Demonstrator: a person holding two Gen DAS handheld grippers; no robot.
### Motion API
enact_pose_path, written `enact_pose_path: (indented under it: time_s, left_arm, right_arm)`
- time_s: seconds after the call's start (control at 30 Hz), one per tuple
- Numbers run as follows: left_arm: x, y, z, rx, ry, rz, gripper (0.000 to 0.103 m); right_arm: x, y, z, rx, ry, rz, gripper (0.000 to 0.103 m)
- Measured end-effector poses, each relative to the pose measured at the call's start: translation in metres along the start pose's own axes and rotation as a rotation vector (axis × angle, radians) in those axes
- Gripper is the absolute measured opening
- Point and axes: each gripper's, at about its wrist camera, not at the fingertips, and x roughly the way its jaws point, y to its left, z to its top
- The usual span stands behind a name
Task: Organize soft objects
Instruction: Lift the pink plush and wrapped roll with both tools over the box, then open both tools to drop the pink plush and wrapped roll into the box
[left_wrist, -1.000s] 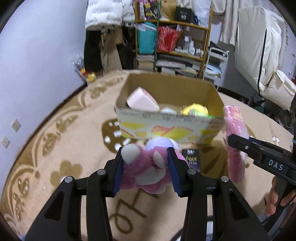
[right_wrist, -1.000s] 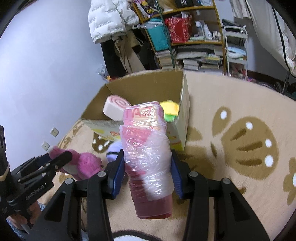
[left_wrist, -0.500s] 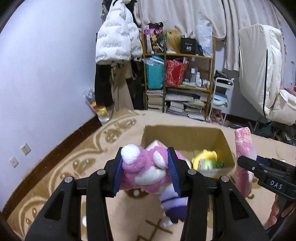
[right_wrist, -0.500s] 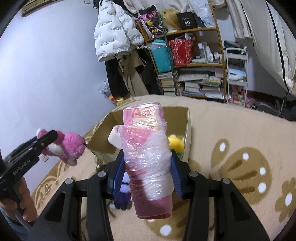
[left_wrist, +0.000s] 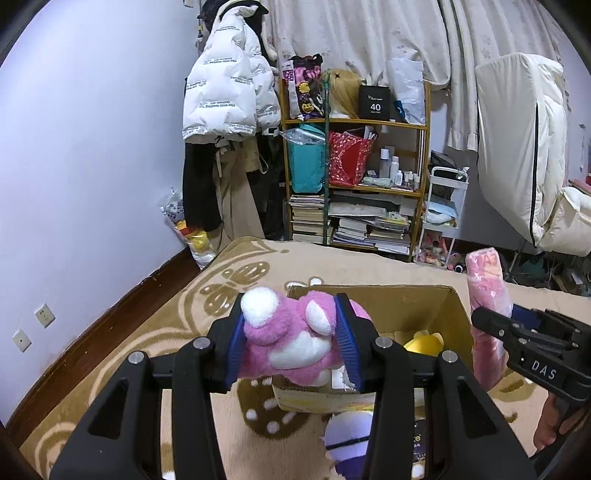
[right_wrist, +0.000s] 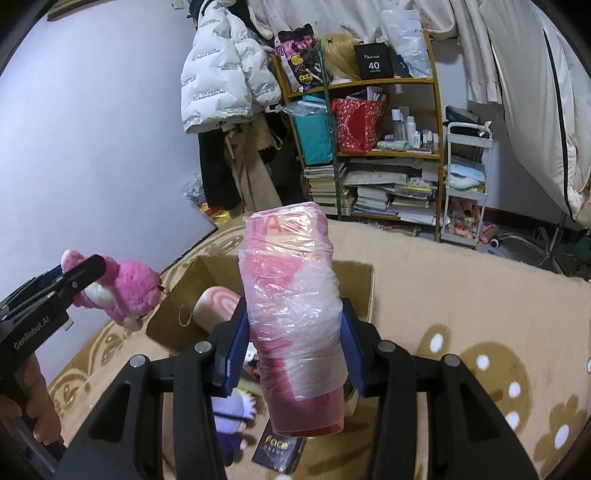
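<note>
1. The cardboard box sits open on the patterned rug, in the lower middle of the left wrist view. Inside it I can make out a yellow soft toy against the right side.
2. From the right wrist view the same box shows a pink swirl-ended cushion leaning in its left corner; the rest of the inside is hidden behind what the tongs carry.
3. The left tongs pinch a pink plush bear between their blue pads, and it hangs in front of the box's near left corner, above the rug.
4. The right tongs are pressed onto a pink roll wrapped in clear plastic, held upright at the centre of that frame, in front of the box.
5. In the left view that roll stands at the right edge, beside the box's right wall.
6. On the rug in front of the box lies a purple plush doll, at the bottom of the frame, with a dark packet just beside it.
7. At the back of the room a wooden shelf holds a teal bag, a red bag, small bottles and stacks of books.
</note>
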Motion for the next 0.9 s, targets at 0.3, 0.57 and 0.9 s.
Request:
enact_pose_path:
  time_s: [0.3, 0.57, 0.9]
  left_arm:
    - [0.026, -0.003, -0.003, -0.026, 0.024, -0.05, 0.044]
    - [0.048, -0.012, -0.013, -0.024, 0.087, -0.092, 0.051]
    - [0.063, -0.013, -0.026, -0.036, 0.145, -0.077, 0.076]
  right_arm:
    - [0.018, -0.002, 0.005, -0.016, -0.03, -0.039, 0.048]
    - [0.031, -0.006, -0.001, -0.006, -0.029, -0.007, 0.05]
    - [0.034, -0.016, -0.001, 0.04, -0.036, 0.056, 0.073]
